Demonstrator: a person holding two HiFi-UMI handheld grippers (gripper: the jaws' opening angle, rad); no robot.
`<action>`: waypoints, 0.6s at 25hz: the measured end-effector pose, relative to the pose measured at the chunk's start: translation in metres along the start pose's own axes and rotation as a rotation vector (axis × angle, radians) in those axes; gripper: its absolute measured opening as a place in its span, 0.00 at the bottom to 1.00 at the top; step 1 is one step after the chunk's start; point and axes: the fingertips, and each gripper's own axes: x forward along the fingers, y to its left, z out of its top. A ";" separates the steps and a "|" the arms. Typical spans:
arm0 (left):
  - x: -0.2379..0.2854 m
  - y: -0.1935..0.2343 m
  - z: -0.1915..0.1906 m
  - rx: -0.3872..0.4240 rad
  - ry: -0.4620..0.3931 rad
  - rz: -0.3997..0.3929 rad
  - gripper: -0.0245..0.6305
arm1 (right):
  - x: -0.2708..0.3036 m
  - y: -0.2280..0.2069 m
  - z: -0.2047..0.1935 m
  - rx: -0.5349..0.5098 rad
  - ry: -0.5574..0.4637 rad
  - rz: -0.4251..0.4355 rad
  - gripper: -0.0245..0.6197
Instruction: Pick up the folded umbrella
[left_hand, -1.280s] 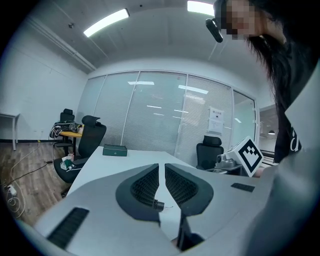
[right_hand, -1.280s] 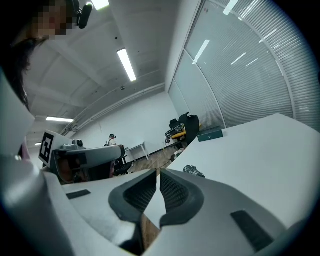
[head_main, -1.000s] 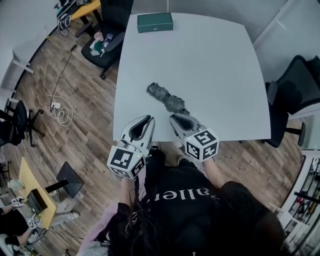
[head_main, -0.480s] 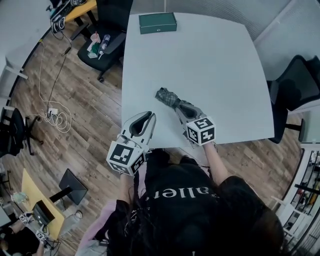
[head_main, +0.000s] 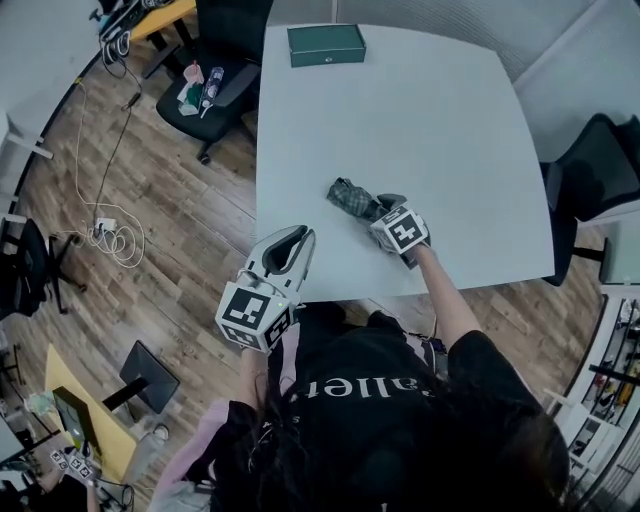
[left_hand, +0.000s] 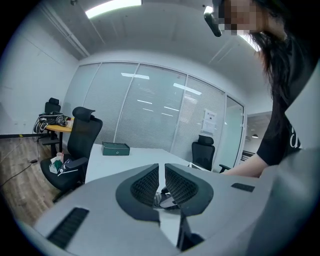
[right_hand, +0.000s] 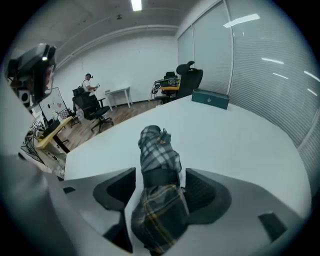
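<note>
The folded umbrella (head_main: 350, 196), dark grey plaid with a black band, lies on the white table (head_main: 430, 120) near its front edge. My right gripper (head_main: 378, 208) is tipped down over the umbrella's near end. In the right gripper view the umbrella (right_hand: 157, 150) runs between the jaws of the right gripper (right_hand: 160, 189). Those jaws are opening and stand wide, with the pads off the fabric. My left gripper (head_main: 293, 238) hovers at the table's front left edge, apart from the umbrella. In the left gripper view the left gripper (left_hand: 161, 181) is shut and holds nothing.
A dark green box (head_main: 326, 45) sits at the table's far edge. A black office chair (head_main: 215, 80) holding small items stands at the far left, and another chair (head_main: 590, 180) stands to the right. Cables (head_main: 110, 225) lie on the wooden floor at the left.
My right gripper has moved forward and down from the table's front edge to the umbrella's near end. The left gripper has shifted a little along the table's edge.
</note>
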 end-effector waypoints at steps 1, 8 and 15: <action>-0.002 0.003 -0.002 -0.004 0.003 0.001 0.12 | 0.004 -0.002 -0.004 -0.005 0.027 -0.005 0.50; -0.010 0.020 -0.009 -0.019 0.022 0.005 0.12 | 0.021 -0.003 -0.017 -0.027 0.118 -0.028 0.50; -0.014 0.020 -0.021 -0.025 0.041 -0.017 0.12 | 0.025 0.003 -0.021 -0.031 0.122 -0.051 0.44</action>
